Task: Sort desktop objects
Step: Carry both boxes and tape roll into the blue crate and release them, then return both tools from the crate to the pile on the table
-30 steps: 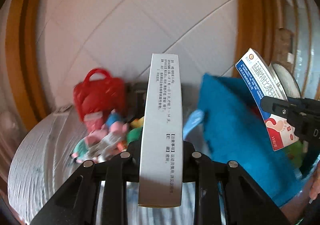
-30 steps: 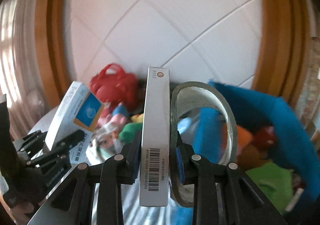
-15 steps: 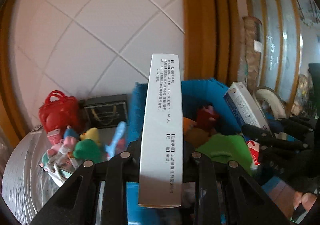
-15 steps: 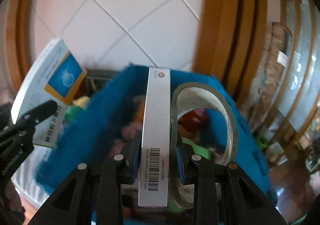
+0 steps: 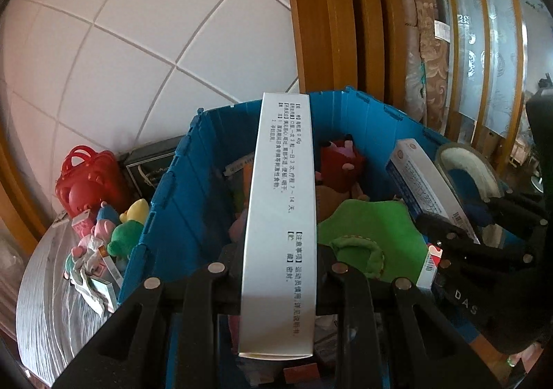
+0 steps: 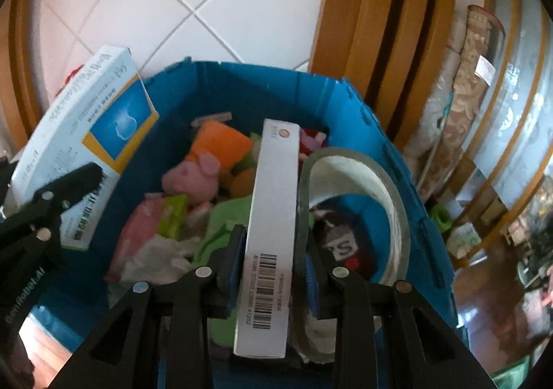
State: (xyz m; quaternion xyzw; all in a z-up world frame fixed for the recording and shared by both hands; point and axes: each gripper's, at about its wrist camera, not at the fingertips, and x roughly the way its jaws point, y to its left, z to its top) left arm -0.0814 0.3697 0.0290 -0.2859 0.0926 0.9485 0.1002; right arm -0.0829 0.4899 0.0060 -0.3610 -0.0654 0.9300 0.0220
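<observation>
My left gripper (image 5: 280, 268) is shut on a long white medicine box (image 5: 281, 216), held over the blue bin (image 5: 172, 188). That box also shows in the right wrist view (image 6: 86, 133) at the left. My right gripper (image 6: 273, 261) is shut on a white medicine box with a barcode (image 6: 273, 216) and a roll of clear tape (image 6: 366, 195), also over the blue bin (image 6: 249, 88). In the left wrist view the right gripper (image 5: 459, 233) is at the right with its box (image 5: 425, 181) and tape (image 5: 470, 171). The bin holds plush toys and packets.
Left of the bin on the grey table (image 5: 45, 285) lie a red toy basket (image 5: 86, 181), a dark box (image 5: 148, 164), small toys (image 5: 128, 226) and packets. A white tiled wall and a wooden frame (image 5: 331, 19) stand behind. Rolled rugs (image 6: 463, 88) lean at the right.
Both grippers have swung right from the table's toy pile to above the blue bin, each with its load still held. The bin now fills both views.
</observation>
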